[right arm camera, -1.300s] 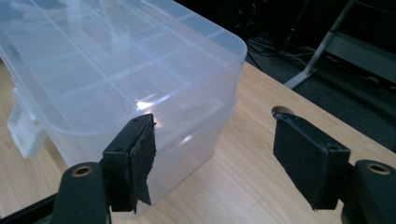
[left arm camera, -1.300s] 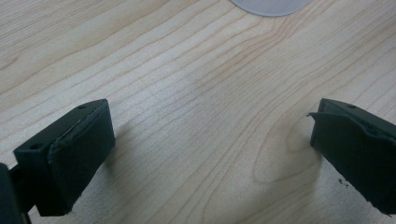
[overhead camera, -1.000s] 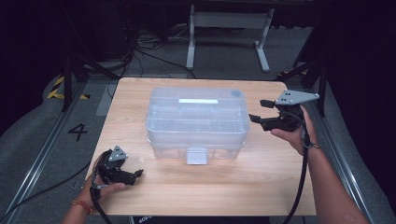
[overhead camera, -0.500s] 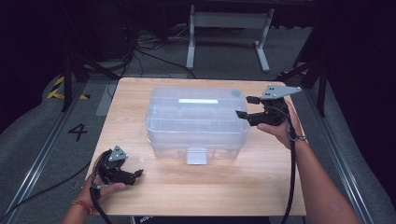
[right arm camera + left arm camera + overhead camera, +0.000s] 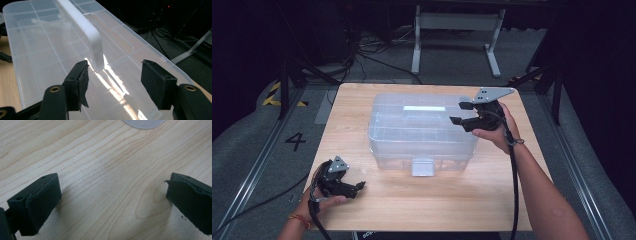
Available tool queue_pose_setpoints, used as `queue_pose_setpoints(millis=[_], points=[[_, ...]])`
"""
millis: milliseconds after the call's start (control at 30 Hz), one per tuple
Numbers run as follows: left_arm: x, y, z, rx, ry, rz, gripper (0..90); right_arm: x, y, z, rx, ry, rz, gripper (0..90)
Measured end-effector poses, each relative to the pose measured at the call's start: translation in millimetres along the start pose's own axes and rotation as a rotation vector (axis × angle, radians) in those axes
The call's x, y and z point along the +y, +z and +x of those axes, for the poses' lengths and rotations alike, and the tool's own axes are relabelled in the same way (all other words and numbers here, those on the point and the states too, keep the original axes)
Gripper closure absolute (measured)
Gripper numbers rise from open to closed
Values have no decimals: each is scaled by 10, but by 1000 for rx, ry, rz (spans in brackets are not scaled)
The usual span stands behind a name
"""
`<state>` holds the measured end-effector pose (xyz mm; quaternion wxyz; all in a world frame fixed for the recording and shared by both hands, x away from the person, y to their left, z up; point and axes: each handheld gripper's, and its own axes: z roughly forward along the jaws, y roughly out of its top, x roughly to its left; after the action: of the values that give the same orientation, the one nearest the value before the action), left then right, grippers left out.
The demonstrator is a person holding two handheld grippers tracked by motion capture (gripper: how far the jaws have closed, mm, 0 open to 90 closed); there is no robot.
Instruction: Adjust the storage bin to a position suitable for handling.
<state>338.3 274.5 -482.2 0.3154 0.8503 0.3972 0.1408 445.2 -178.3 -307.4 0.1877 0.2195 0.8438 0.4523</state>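
R fingers: right gripper [image 5: 113, 82] jaws spread wide, nothing btwn them; hovering over right end of clear box lid, white handle [image 5: 83, 26] just ahead of the gap.
L fingers: left gripper [image 5: 111, 202] jaws wide apart, empty; bare wood btwn them, low over the table.
R hand: right hand [image 5: 493, 131] holds the gripper at box's right end, grey plate on top, cable trailing down along forearm.
L hand: left hand [image 5: 319, 192] w/ gripper at near-left corner of table, well apart from box.
Box: clear plastic box [image 5: 422, 131], lid on, mid-table, divided compartments visible thru lid; front latch [image 5: 422, 167] faces the person.
Table: wood table [image 5: 432, 200], bare around box.
Surroundings: floor cables and grey metal stand [image 5: 457, 30] beyond far edge; "4" marked on floor at left.
In the way: nothing btwn right jaws and handle.
View diffs: right gripper view shows handle shape + glare on lid; left gripper view shows wood grain and a grey rounded edge at top, can't tell what it is.
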Motion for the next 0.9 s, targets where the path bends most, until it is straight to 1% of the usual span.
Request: queue_pose_setpoints(millis=[100,167,200,233,433,467,500,567,600,633,667,700,733,767,833,900], points=[[0,1,1,1,1,-1,2,60,74,17,28,-5,10,401],[2,1,7,6,10,-4,2,90,111,35,21,-21,17,406],[0,1,1,0,1,-1,2,110,134,43,28,-26,26,407],[1,0,2,1,2,-1,2,120,148,45,29,-31,26,410],[-1,0,-2,4,1,-3,4,201,248,62,28,-29,41,430],[-1,0,-2,4,2,-3,4,215,273,72,28,-40,50,436],[-1,0,-2,9,3,-6,5,230,293,82,15,-54,64,446],[-1,0,-3,9,1,-6,5,242,299,87,19,-61,63,475],[0,-2,2,9,7,-6,6,247,304,89,14,-66,64,483],[-3,-1,5,11,7,-13,12,250,312,94,8,-72,70,517],[-3,-5,7,8,2,-9,17,251,318,96,20,-79,72,537],[-3,-9,7,7,1,-7,21,253,322,100,19,-84,73,552],[-5,-8,5,9,-1,-9,24,255,326,99,13,-86,72,600],[-5,-8,3,11,-1,-9,27,257,330,95,17,-86,70,618],[-5,-7,4,10,-1,-12,28,262,337,92,19,-84,66,623],[-4,-6,8,13,4,-14,29,271,359,96,27,-95,78,664]])
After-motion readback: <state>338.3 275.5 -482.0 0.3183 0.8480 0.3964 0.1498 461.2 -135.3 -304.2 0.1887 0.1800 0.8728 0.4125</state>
